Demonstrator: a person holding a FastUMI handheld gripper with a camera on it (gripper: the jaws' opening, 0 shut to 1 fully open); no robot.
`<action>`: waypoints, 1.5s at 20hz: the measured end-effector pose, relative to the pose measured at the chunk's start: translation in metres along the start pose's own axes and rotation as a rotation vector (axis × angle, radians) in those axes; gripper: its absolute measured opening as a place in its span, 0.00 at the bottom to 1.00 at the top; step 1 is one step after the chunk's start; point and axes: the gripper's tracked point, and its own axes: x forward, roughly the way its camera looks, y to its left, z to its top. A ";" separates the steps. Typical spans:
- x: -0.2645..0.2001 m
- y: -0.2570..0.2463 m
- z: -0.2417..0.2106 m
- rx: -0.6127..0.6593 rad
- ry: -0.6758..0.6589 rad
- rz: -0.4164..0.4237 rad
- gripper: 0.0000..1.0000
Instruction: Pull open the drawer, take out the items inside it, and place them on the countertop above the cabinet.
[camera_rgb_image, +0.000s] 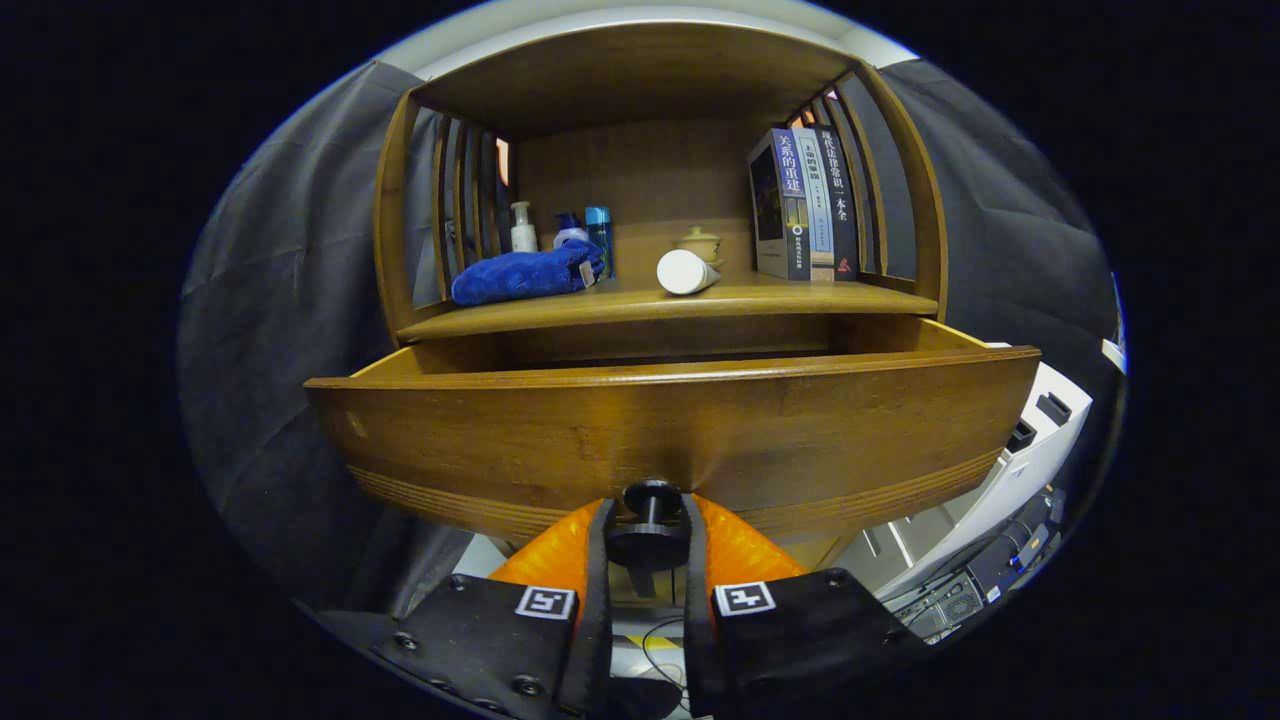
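Between the two fingers of the gripper (648, 520), seen from the gripper view, sits the dark round knob (648, 530) of the drawer (670, 430); both fingers close against its sides, so the gripper is clenched on the knob. The drawer's wooden front rises right above the fingertips and spreads wide to either side, and it stands pulled out from the cabinet (650, 90), with a strip of its inner walls showing behind the top edge. What lies inside the drawer cannot be told, since the front panel hides the interior. Beyond the drawer, higher up, runs the countertop (640, 305), a wooden shelf inside the cabinet's open niche. On it, to the left, a blue cloth (525, 275) lies bunched, with a small white pump bottle (523, 228) and a blue bottle (599, 235) standing behind it. Near the middle a white cylinder (685, 271) lies on its side, just in front of a small lidded pot (699, 243). To the right, several books (805, 200) stand upright against the slatted side wall. Off to the right of the drawer and lower down, a white unit (1010, 470) stands with cables beneath it.
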 end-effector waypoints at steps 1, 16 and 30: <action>-0.005 0.000 -0.004 0.002 0.008 0.001 0.38; -0.049 0.004 -0.026 0.024 0.059 0.012 0.42; -0.095 -0.032 0.055 0.075 -0.129 -0.091 0.94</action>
